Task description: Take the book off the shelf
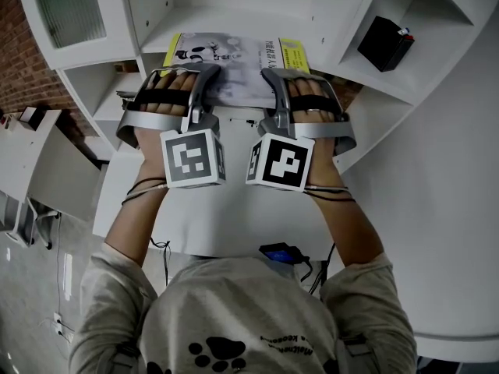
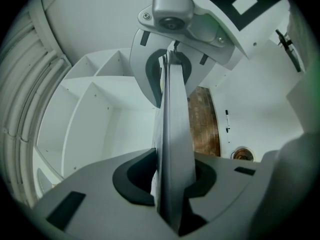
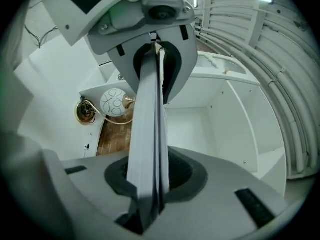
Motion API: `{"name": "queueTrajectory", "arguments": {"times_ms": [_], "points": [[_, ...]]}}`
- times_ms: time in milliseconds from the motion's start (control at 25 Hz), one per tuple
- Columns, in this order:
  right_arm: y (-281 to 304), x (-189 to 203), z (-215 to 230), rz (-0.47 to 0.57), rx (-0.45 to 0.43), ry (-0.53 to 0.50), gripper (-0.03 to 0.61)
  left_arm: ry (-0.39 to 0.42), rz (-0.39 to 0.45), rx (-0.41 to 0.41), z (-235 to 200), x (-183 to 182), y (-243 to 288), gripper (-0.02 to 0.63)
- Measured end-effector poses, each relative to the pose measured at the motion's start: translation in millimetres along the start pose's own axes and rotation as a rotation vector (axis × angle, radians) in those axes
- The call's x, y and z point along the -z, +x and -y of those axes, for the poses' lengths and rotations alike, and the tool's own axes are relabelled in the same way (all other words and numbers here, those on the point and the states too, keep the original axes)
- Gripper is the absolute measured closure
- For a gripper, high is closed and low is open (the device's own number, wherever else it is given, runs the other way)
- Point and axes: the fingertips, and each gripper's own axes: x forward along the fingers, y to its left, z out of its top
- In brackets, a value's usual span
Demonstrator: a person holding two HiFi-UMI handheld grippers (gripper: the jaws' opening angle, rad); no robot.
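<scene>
Shirt (image 1: pixel 234 310), book (image 1: pixel 234 57), white shelf (image 1: pixel 234 18), brick wall (image 1: pixel 12 53)

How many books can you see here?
1. The book is at the front of the white shelf, clamped by the left gripper and the right gripper. Others may be hidden in compartments out of view.

The book (image 1: pixel 234 61) has a smooth, faintly glossy paper cover. The shelf (image 1: pixel 234 18) is smooth, matt white board. The left hand-held gripper (image 1: pixel 183 75) and right hand-held gripper (image 1: pixel 300 76) have satin silver-grey shells and matt black pads (image 2: pixel 131 184). The brick wall (image 1: pixel 12 53) looks rough. The sweatshirt (image 1: pixel 242 310) is soft grey cloth.
</scene>
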Motion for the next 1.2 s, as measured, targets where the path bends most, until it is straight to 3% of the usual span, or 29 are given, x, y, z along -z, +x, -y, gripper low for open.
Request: {"name": "queueTrajectory", "arguments": {"times_ms": [240,520,760,1200], "points": [[-7.3,-2.7,-0.7,0.006,-0.002,-0.001,0.494,0.004,-0.002,-0.004,0.7,-0.9,-8.0,0.526],[-52.4,-28.2,-2.7,-0.02,-0.003,0.013,0.499,-0.027,0.048,0.025,8.8,4.1,-57.0,0.534],[-78.1,-46.4,-42.2,-0.032,-0.095,0.041,0.495,-0.026,0.071,0.116,43.2,9.4,-90.3,0.529],[-161.0,-84.1,-113.2,-0.098,-0.174,0.118,0.495,-0.011,0.126,0.21,113.5,15.6,-174.8,0.529]]}}
